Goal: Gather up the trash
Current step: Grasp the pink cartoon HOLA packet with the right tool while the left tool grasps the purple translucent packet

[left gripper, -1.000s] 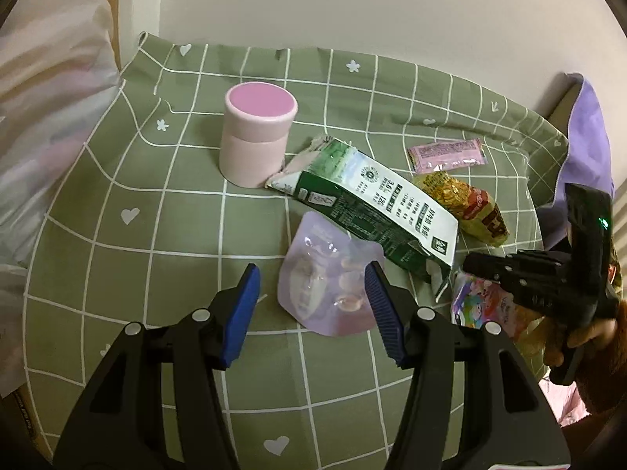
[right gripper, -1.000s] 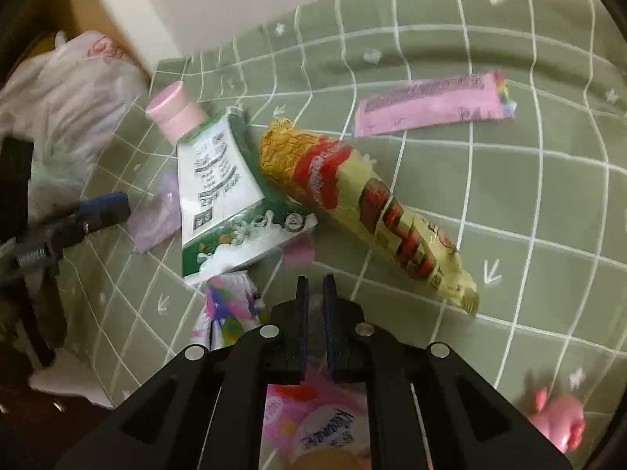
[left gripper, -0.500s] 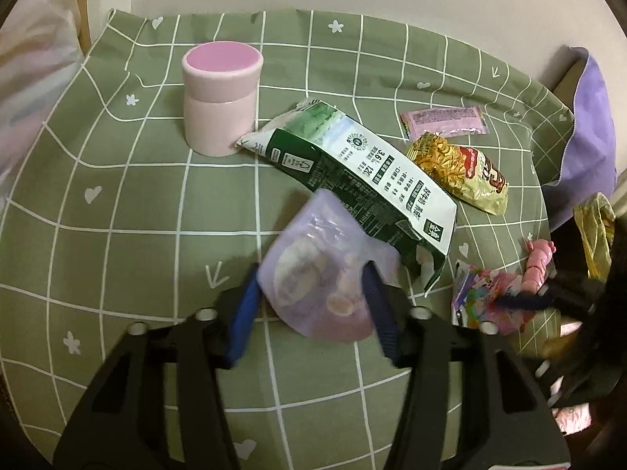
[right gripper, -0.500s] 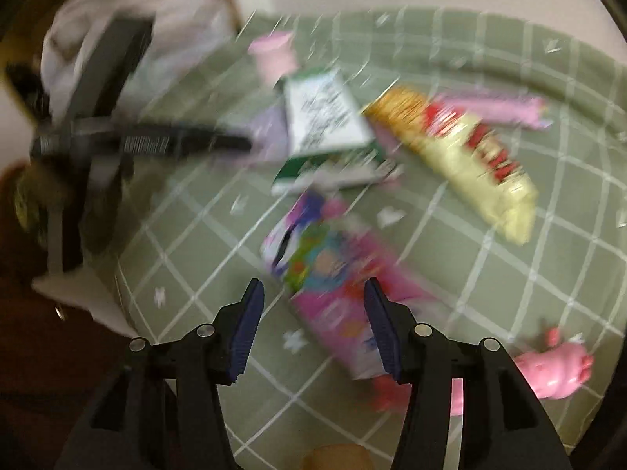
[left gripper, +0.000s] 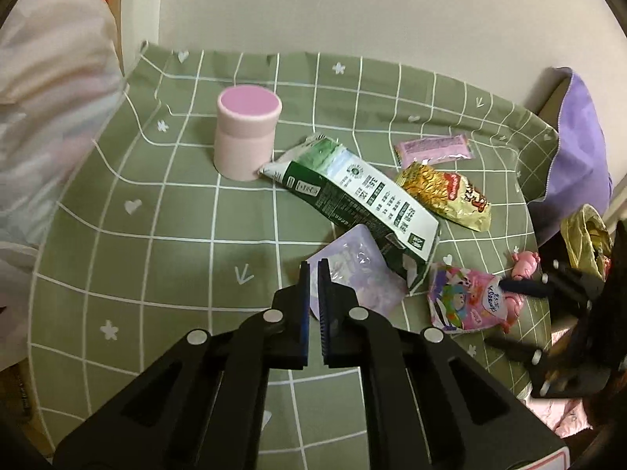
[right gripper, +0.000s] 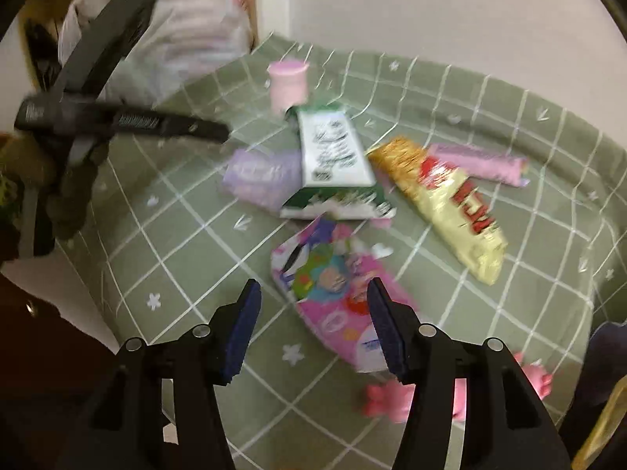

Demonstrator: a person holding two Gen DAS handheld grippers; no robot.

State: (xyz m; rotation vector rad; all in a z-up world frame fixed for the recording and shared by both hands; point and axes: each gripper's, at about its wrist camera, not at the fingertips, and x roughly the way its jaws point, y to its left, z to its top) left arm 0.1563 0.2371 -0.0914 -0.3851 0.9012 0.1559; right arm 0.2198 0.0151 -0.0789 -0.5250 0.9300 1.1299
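A green white-gridded tablecloth [left gripper: 164, 231] meets a cream wall. On it, left to right: pink cylindrical tub [left gripper: 247, 131], green-and-white carton [left gripper: 352, 196], yellow snack packet [left gripper: 446, 196]. The left gripper [left gripper: 313, 274], wide half a second ago, now pinches the lilac plastic pouch [left gripper: 356, 278]. The right gripper [right gripper: 313, 297] gapes over the pink cartoon wrapper [right gripper: 333, 293].

Dim warm indoor light, fisheye vignetting, right wrist view motion-blurred
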